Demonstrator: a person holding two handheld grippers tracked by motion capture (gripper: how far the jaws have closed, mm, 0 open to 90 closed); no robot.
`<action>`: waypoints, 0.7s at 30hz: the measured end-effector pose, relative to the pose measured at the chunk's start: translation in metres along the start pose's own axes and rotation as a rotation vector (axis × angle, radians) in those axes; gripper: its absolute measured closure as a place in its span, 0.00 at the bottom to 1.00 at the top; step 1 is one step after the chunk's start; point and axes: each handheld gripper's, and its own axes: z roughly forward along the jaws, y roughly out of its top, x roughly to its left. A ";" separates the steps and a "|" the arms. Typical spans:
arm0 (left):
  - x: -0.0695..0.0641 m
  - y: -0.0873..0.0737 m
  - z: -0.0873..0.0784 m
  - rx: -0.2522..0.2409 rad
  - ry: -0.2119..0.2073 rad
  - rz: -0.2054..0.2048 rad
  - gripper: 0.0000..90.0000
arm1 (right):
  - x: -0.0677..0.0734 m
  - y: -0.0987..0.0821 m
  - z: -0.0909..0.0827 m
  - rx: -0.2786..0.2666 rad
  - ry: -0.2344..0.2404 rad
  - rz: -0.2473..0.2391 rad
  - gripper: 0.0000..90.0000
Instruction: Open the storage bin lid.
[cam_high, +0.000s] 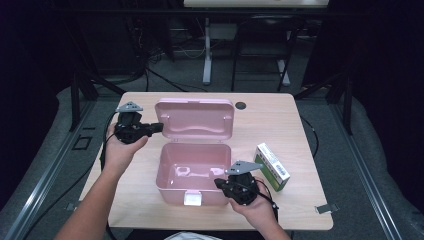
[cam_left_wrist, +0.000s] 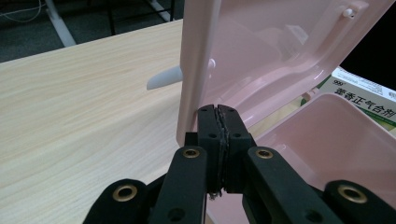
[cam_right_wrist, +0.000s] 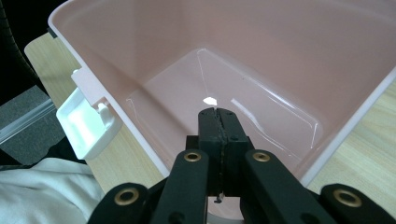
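- Landmark: pink box (cam_high: 192, 172), open, near the front middle of the table (cam_high: 280, 115). Its inside looks empty.
- Lid (cam_high: 195, 119) stands tilted back behind the box, inner face toward the person. White latch (cam_high: 192, 199) hangs at the box's front wall.
- Left gripper (cam_high: 159, 127): at the lid's left edge, jaws pressed together with nothing between them. In the left gripper view the closed tips (cam_left_wrist: 218, 112) sit at the lid's edge (cam_left_wrist: 198, 70); touching or just short of it, cannot tell.
- Right gripper (cam_high: 220, 184): at the box's front right corner, jaws also closed tight, empty. In the right gripper view the tips (cam_right_wrist: 217, 114) point over the rim (cam_right_wrist: 345, 130) into the box.
- Green-and-white carton (cam_high: 271, 166): lies on the table just right of the box, apart from both grippers.
- Step in hand, by my reading: box is opened and the lid steadied by the left gripper; packing not yet begun.
- Next move likely calls for: right gripper swings right, away from the box, opens wide enough for the carton, closes across its narrow sides, lifts it over the rim. Left should keep the lid from dropping meanwhile.
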 end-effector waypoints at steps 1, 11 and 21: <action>0.000 -0.001 0.000 -0.002 -0.001 0.002 0.98 | 0.000 0.000 0.000 0.000 0.000 0.000 1.00; 0.001 -0.016 0.010 0.029 -0.026 -0.013 0.96 | 0.000 -0.001 0.000 -0.004 0.004 -0.004 1.00; 0.007 -0.041 0.029 0.096 -0.018 -0.043 0.88 | -0.001 -0.001 0.000 -0.005 0.006 -0.005 1.00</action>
